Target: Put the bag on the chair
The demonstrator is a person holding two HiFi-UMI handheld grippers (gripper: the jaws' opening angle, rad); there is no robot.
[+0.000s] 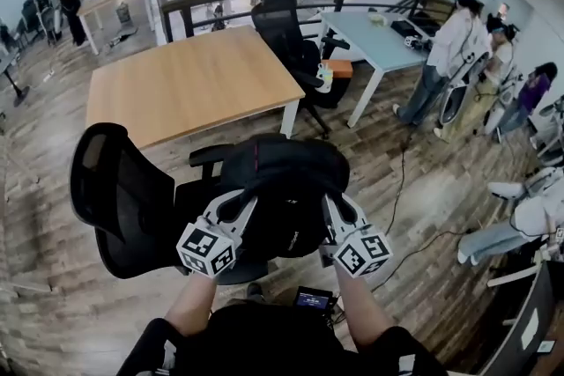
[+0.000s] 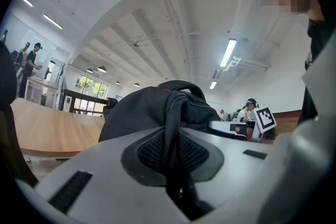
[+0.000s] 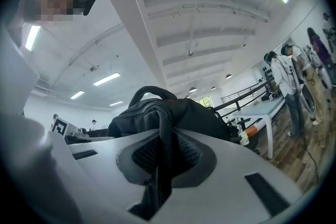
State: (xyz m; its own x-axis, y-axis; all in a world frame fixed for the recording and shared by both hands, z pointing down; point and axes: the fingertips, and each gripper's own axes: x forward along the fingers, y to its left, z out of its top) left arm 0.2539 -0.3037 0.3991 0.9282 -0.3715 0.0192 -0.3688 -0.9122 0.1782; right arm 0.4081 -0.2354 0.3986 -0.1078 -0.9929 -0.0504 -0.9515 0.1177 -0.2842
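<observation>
I hold a black backpack (image 1: 282, 180) between both grippers, over the seat of a black mesh office chair (image 1: 115, 189) whose backrest stands to the left. My left gripper (image 1: 236, 205) is shut on a black webbing strap (image 2: 170, 128) on the bag's left side. My right gripper (image 1: 333, 209) is shut on a strap (image 3: 164, 139) on its right side. In the left gripper view the bag (image 2: 152, 107) bulges just past the jaws. The right gripper view shows the bag (image 3: 178, 113) and its top handle. The bag hides the chair seat, so I cannot tell whether it rests there.
A wooden table (image 1: 189, 79) stands just beyond the chair. Behind it is a second black chair (image 1: 286, 31) and a white table (image 1: 379, 35). Several people (image 1: 449, 48) stand at the right. A cable (image 1: 401, 189) runs across the wooden floor.
</observation>
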